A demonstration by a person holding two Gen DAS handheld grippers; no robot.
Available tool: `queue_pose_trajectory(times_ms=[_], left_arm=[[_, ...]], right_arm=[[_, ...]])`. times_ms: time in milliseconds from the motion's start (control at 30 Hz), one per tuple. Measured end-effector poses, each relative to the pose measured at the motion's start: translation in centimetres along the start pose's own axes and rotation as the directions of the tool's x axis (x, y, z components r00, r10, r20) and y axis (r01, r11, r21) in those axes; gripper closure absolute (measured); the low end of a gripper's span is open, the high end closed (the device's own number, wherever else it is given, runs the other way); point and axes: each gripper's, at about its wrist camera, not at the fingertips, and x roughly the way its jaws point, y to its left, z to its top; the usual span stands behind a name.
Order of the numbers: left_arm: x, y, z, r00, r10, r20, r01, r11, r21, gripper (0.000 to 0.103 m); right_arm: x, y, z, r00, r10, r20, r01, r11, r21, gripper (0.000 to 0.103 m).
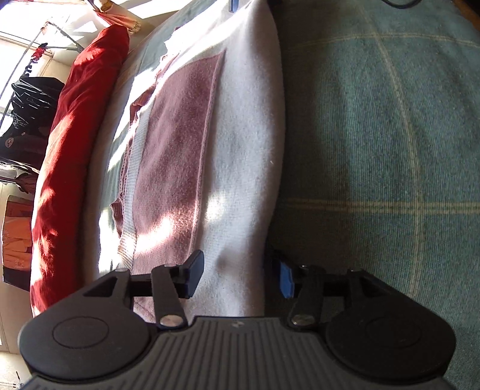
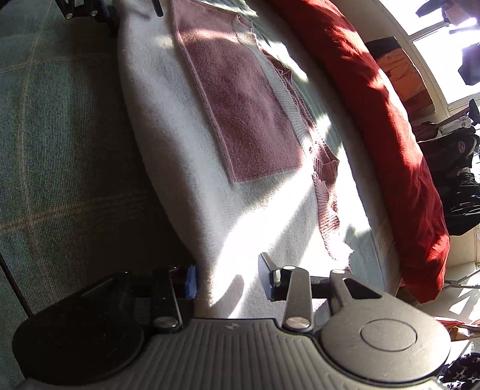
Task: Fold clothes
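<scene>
From my right camera I see the right tool (image 2: pixel 229 277) standing apart over the near edge of a pale sweater (image 2: pixel 180 156), its pads not pressing the cloth, one blue-tipped finger (image 2: pixel 191 282) at the sweater's shadowed edge and the other over the sunlit knit. The sweater lies flat on a green checked bedcover (image 2: pixel 60 135) and carries a dusty-pink panel (image 2: pixel 246 111) with ribbed pink trim along its far side. Beyond it runs a long red bolster (image 2: pixel 390 120). The left tool (image 2: pixel 90 12) shows at the top left corner, by the sweater's far end
</scene>
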Motion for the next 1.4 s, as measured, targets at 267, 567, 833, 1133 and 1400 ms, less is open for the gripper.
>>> queue_pose_trajectory(times_ms=[267, 567, 833, 1133, 1400], left_arm=[[1.8, 1.1, 1.2, 0.990, 0.141, 0.012, -0.140, 0.988, -0.070, 0.027], [2.1, 1.0, 0.4, 0.985, 0.175, -0.009, -0.175, 0.980, -0.092, 0.027], [2.6, 1.8, 1.2, 0.998, 0.064, 0.011, -0.062, 0.990, -0.128, 0.083], [0.3, 4.0, 0.6, 0.999, -0.018, 0.035, 0.024, 0.987, -0.158, 0.095], [-1.5, 5.2, 0.3, 0.996, -0.082, 0.040, 0.087, 0.981, -0.176, 0.095]], right_arm=[[2.4, 0.9, 0.7, 0.984, -0.177, 0.009, 0.177, 0.984, 0.004, 0.050], [1.8, 2.2, -1.5, 0.980, -0.194, -0.036, 0.193, 0.981, -0.021, 0.046], [3.1, 0.1, 0.8, 0.993, -0.114, 0.018, 0.114, 0.993, 0.019, 0.078], [0.2, -1.8, 0.7, 0.999, -0.035, 0.030, 0.033, 0.998, 0.059, 0.089], [-2.1, -2.4, 0.8, 0.999, 0.013, 0.036, -0.016, 0.997, 0.080, 0.089]])
